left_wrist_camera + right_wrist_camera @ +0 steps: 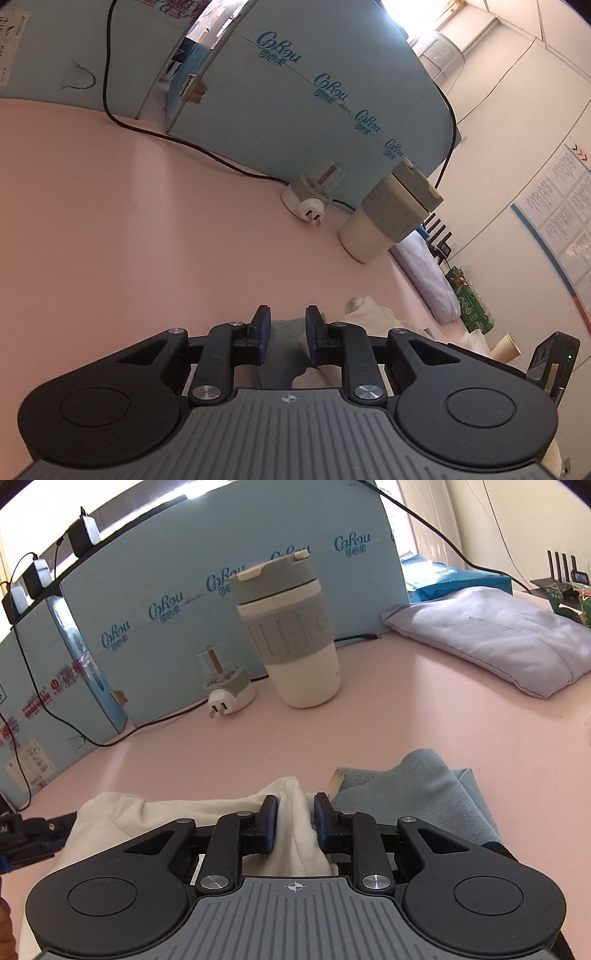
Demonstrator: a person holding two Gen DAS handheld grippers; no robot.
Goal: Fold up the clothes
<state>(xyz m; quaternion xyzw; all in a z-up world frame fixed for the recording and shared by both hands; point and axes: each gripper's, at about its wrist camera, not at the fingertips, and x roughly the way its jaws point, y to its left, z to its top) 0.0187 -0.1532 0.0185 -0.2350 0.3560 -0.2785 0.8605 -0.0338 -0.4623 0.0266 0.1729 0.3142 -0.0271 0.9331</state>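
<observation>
- Two wrist views look across a pink table (pixel 406 709) toward a blue panel (pixel 177 602) that stands along its far edge.
- Left wrist view: the left gripper (pixel 288 334) is low over the table, jaws narrowly apart. A grey cloth (pixel 284 339) lies between and under them; whether the pads press on it cannot be told.
- Just right of that gripper a cream garment (pixel 365 308) is bunched on the table.
- Farther off in the same view, a black cable (pixel 166 134) runs from the left along the panel's foot to a white plug adapter (pixel 304 201), with a cup (pixel 384 218) just right of it.
- At the far right edge of this view part of the other tool shows, with a small green light.
- Right wrist view: the cream garment (pixel 122 812) spreads from the near left to the centre.
- The right gripper (pixel 295 821) is closed on a raised fold of that garment, which fills the gap between its pads.
- Right of the gripper, touching the garment, lies a folded grey-blue cloth (pixel 424 794).
- Far centre: the adapter (pixel 229 698), then the cup (pixel 295 642), upright with a grey sleeve and lid.
- Far right: a pale lilac pillow (pixel 509 642) on the table.
</observation>
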